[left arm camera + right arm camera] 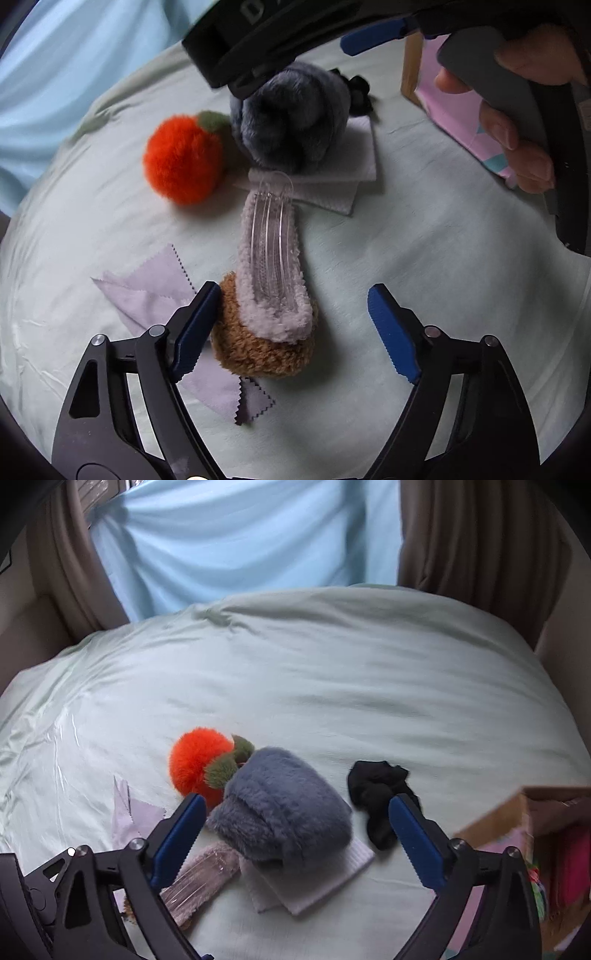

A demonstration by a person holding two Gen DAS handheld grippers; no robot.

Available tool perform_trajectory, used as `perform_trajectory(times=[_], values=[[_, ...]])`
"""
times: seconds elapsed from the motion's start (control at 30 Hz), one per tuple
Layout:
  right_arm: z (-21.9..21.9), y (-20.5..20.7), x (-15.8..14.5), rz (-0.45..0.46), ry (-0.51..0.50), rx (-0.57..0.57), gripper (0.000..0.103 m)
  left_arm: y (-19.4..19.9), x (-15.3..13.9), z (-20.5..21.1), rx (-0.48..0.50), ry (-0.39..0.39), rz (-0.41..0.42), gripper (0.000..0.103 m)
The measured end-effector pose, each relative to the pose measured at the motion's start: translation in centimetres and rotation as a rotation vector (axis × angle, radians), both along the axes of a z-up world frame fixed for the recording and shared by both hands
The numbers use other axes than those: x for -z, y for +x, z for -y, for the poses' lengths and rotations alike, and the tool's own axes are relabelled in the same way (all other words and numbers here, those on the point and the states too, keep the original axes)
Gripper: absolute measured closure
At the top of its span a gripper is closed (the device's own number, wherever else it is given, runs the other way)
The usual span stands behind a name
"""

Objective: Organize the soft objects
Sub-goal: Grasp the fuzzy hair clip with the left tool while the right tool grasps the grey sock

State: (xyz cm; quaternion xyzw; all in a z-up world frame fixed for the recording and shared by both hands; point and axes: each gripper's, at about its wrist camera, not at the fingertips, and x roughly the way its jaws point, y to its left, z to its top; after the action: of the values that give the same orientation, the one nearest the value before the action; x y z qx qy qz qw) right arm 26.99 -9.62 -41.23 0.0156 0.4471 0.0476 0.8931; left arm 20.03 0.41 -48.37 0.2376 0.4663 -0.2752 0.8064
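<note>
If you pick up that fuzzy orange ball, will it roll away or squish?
The fuzzy orange ball looks round, so a nudge would probably roll it a little, though the soft bedsheet and its green leaves may stop it. Its long fluff suggests it squishes easily and is likely light.

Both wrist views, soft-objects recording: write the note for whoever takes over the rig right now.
Left gripper: jaws open, astride the brown plush pad and the fluffy lilac hair clip lying on it; nothing held.
Right gripper: jaws open over the grey furry piece; nothing held.
On the bed sheet: orange pompom, black fabric item, lilac cloths, white folded cloth under the grey piece.
Box at the right edge.
Done: nothing visibly sorted.
Left: everything; probably start with the two items the jaws flank.
</note>
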Motion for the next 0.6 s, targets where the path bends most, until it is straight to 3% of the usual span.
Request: perform_trajectory(times=[0.23,0.33,0.37,0.6], values=[[-0.6,1.6,2.6,-0.046,0.05,-0.054,0.02,0.7,1.2,0.5,0.006,0.052,0.0,0.027],[-1.0,1.9,2.8,-0.045,0.04,-0.071,0.031,0.9,1.1,0.6,0.003,0.07,0.02,0.048],[-1.0,1.9,2.8,-0.045,0.043,-0.07,0.035,1.0,1.1,0.6,-0.003,0.081,0.03,0.06],[-0.8,1.6,2.7,-0.044,0.045,-0.064,0.051,1.6,0.8,0.4,-0.014,0.085,0.035,0.068]])
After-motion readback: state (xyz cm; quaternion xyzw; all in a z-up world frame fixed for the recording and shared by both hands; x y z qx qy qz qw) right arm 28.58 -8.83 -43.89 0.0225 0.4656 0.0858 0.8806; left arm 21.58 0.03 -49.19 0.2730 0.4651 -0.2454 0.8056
